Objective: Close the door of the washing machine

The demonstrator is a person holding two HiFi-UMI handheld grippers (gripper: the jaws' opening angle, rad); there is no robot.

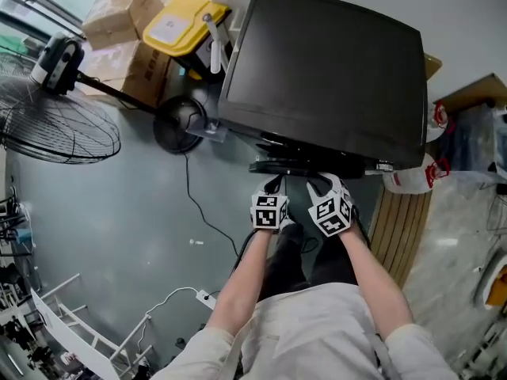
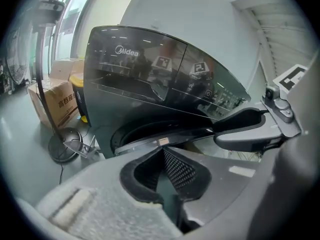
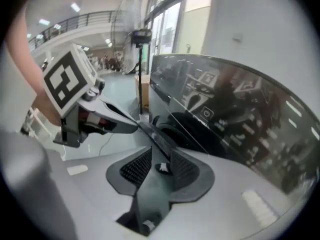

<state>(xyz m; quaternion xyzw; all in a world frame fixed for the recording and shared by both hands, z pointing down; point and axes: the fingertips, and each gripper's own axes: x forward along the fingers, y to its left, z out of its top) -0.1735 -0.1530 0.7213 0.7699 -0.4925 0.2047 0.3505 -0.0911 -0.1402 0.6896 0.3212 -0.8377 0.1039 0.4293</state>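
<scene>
Washer [image 1: 325, 62] stood against the wall, its dark top toward the head view. Door [image 1: 305, 167] was not closed: it jutted out from the washer's front, low in that view, with both grippers right at its outer edge.

Left gripper [image 2: 163, 151]: clenched, pads together at the tips, nothing seen between them. The tips sat right at the door's curved rim, beside a small tan tab. Contact with the rim could not be confirmed. The dark drum opening showed behind the rim in the left gripper view.

Right gripper [image 3: 159, 161]: released, jaws spread in a V. The door's dark rim ran down between the two pads. A gap was visible on the left side of the rim, so no clamp was recorded. Whether the right pad touched the rim could not be told. The left gripper's marker cube and one jaw appeared at upper left in the right gripper view, close along the same rim.

The grippers were side by side and near each other. The person's forearms [image 1: 242, 283] came in from the bottom of the head view.

Surroundings: a fan [image 1: 47, 129] on a round base stood left of the washer. Boxes [image 1: 119, 14] and a yellow bin [image 1: 178, 22] sat beyond it. A cable [image 1: 202, 216] trailed over the grey floor [image 1: 103, 212].
</scene>
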